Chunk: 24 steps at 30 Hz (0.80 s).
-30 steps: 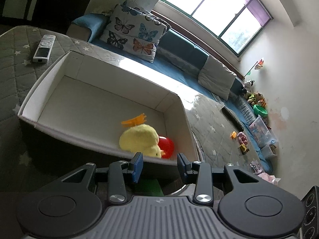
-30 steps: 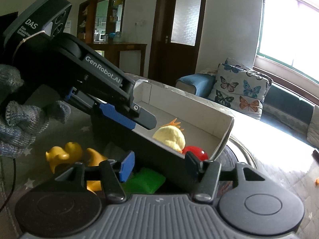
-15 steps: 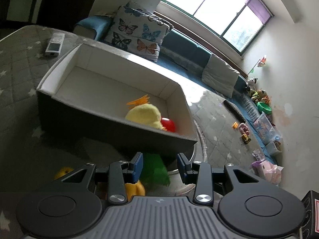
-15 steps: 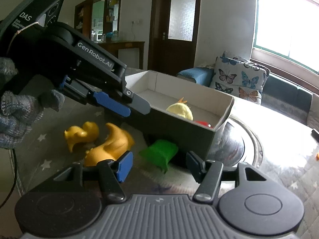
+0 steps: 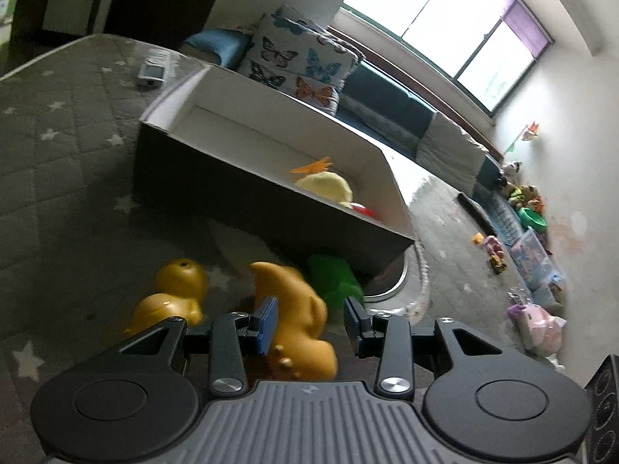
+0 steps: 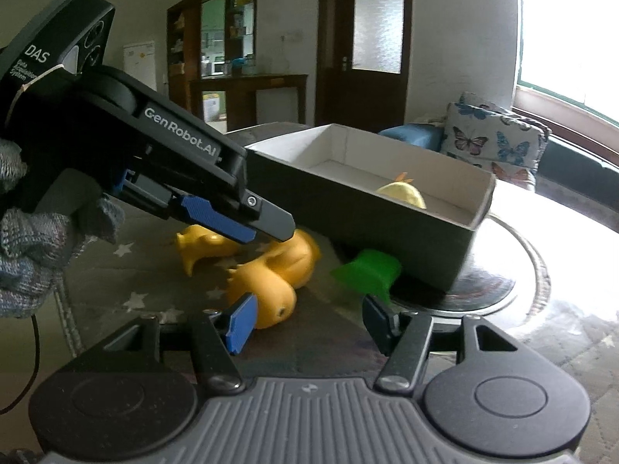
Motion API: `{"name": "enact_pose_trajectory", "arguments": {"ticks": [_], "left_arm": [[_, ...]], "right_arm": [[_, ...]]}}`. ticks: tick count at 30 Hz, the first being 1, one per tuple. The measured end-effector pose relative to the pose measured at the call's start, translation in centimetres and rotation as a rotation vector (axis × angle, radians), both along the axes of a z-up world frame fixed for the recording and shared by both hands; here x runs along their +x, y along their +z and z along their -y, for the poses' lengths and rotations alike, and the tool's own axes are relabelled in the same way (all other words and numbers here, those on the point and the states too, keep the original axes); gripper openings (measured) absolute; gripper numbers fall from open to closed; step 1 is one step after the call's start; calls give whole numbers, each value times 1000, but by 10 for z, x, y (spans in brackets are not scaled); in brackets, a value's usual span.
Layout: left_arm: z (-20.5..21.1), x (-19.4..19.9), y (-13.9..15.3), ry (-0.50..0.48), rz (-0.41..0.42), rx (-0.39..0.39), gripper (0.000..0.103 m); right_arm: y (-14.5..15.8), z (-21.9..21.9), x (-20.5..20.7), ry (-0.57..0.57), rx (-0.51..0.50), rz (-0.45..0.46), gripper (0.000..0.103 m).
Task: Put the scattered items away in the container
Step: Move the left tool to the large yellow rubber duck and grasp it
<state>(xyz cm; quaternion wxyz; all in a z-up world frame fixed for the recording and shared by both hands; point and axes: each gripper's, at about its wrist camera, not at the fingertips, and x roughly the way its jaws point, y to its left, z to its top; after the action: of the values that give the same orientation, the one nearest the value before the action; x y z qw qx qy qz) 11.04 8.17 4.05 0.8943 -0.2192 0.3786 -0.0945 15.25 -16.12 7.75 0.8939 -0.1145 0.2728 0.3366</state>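
Note:
A box (image 5: pixel 232 201) with dark outer walls and a white inside holds a yellow plush (image 5: pixel 327 187) and a red ball (image 5: pixel 363 210). On the mat in front of it lie a larger yellow rubber toy (image 5: pixel 298 290), a smaller yellow one (image 5: pixel 174 294) and a green item (image 5: pixel 334 278). My left gripper (image 5: pixel 309 324) is open, its fingers either side of the larger yellow toy without pressing it. In the right wrist view, the left gripper (image 6: pixel 267 228) hangs just over that toy (image 6: pixel 271 282). My right gripper (image 6: pixel 309 321) is open and holds nothing, near the green item (image 6: pixel 367 270).
A remote (image 5: pixel 153 65) lies on the grey star-quilted mat (image 5: pixel 58 135) behind the box. A butterfly cushion (image 5: pixel 301 65) and a sofa stand beyond. Several toys and bins (image 5: pixel 530 247) line the right wall. A gloved hand (image 6: pixel 27 239) holds the left gripper.
Both grippers have drawn back from the box and sunk towards the mat. The yellow toys have come into view, and the left fingers now straddle the larger one.

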Motion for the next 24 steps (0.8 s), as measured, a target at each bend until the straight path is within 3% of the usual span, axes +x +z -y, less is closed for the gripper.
{"name": "enact_pose_trajectory", "arguments": {"ticks": [9,20,24], "left_arm": [[-6,-1,-18,5,-60,-20,40],[-4,3,-33,-55,-147,-149,41],[0,1,-34,-66,-148,-145,41]], "right_arm": [[-9,-21,2,48,-10,-18,61],[-12,-24,5,61,-18,-32,61],[-14,-19,3,62,-23,-44,59]]}}
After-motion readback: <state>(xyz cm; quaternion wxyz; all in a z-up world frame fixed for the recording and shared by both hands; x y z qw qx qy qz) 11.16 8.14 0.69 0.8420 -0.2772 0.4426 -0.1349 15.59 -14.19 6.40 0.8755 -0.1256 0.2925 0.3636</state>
